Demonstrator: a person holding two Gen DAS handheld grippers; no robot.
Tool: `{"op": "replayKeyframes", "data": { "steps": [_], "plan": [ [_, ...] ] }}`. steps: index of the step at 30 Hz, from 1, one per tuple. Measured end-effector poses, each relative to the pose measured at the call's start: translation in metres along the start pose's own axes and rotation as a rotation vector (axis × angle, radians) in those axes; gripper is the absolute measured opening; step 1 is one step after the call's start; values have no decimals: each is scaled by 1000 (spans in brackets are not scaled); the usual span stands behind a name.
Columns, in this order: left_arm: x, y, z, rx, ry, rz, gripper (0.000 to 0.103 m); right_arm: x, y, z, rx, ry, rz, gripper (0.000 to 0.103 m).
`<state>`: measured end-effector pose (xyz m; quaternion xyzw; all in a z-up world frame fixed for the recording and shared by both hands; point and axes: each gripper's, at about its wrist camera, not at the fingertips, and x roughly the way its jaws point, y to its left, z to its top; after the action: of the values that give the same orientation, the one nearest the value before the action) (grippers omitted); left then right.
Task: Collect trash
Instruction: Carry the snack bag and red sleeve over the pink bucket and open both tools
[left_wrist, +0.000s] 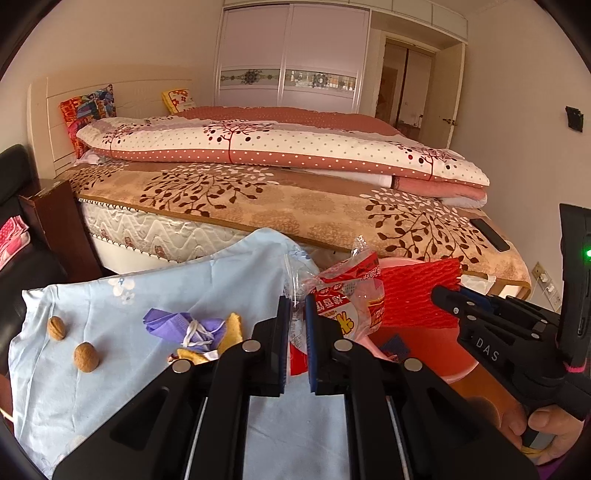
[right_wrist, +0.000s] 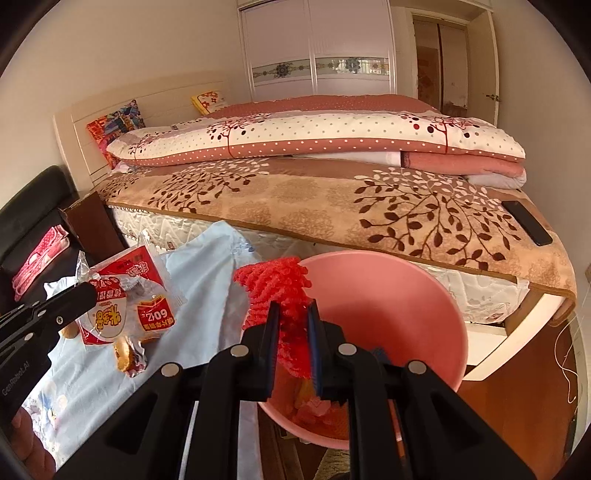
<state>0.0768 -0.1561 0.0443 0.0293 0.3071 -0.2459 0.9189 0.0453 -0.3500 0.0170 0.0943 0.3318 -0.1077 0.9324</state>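
A red-and-clear snack wrapper (left_wrist: 341, 295) hangs clamped between the jaws of the left gripper (left_wrist: 295, 332), lifted above the right edge of a pale blue cloth (left_wrist: 110, 302). Just beside it, the right gripper (right_wrist: 291, 332) is closed on red foam netting (right_wrist: 275, 284) over the rim of a pink basin (right_wrist: 424, 295). Two walnuts (left_wrist: 85, 356), a crumpled purple mask (left_wrist: 177, 325) and peel (left_wrist: 232, 326) lie on the cloth, with a bed (left_wrist: 295, 206) behind.
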Motion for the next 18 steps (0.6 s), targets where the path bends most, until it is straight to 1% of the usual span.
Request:
{"op": "replayKeyframes", "data": {
  "steps": [5,10,13,18],
  "plan": [
    [11,-22,4,30,12,-46,8,6,-22,-3,32,18,-54,14],
    [23,-45,3,71,25,-83,8,12,-40,-7,63,37,-87,14],
    [32,-57,2,96,42,-86,8,15,-48,-9,73,45,-101,14],
    [53,-74,-1,140,75,-71,8,19,-58,-13,83,58,-128,15]
  ]
}}
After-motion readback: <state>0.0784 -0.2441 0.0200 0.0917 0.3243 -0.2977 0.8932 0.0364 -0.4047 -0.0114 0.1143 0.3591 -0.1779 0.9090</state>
